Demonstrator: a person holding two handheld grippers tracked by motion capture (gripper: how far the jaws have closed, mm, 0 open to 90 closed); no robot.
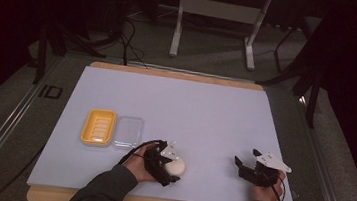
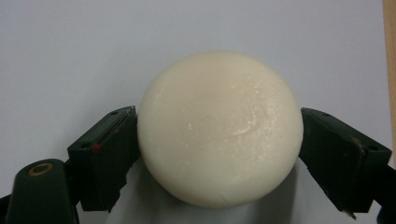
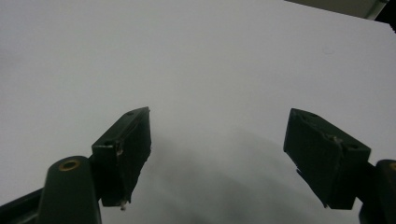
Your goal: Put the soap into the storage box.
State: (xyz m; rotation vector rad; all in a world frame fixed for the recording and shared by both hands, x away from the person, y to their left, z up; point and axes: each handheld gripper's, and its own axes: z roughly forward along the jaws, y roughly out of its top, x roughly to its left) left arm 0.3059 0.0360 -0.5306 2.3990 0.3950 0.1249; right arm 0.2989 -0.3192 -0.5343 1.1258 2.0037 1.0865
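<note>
A round cream-white soap bar [image 2: 218,128] sits between the two black jaws of my left gripper [image 2: 219,140], and both pads press its sides. In the high view the soap [image 1: 177,167] is near the front edge of the white sheet [image 1: 180,111], with my left gripper [image 1: 172,169] shut around it. A yellow ribbed soap dish [image 1: 98,127] lies to the left of it, with a clear lid [image 1: 128,132] beside the dish. My right gripper [image 1: 244,166] stands open at the front right. Nothing is between its jaws, and my right gripper [image 3: 217,140] hangs over bare sheet.
The sheet covers a wooden board [image 1: 179,74] whose front edge lies just behind both hands. Beyond the far edge stand white table legs [image 1: 177,25] and cables [image 1: 130,35] on a dark floor. The table's metal rail [image 1: 8,123] runs along the left.
</note>
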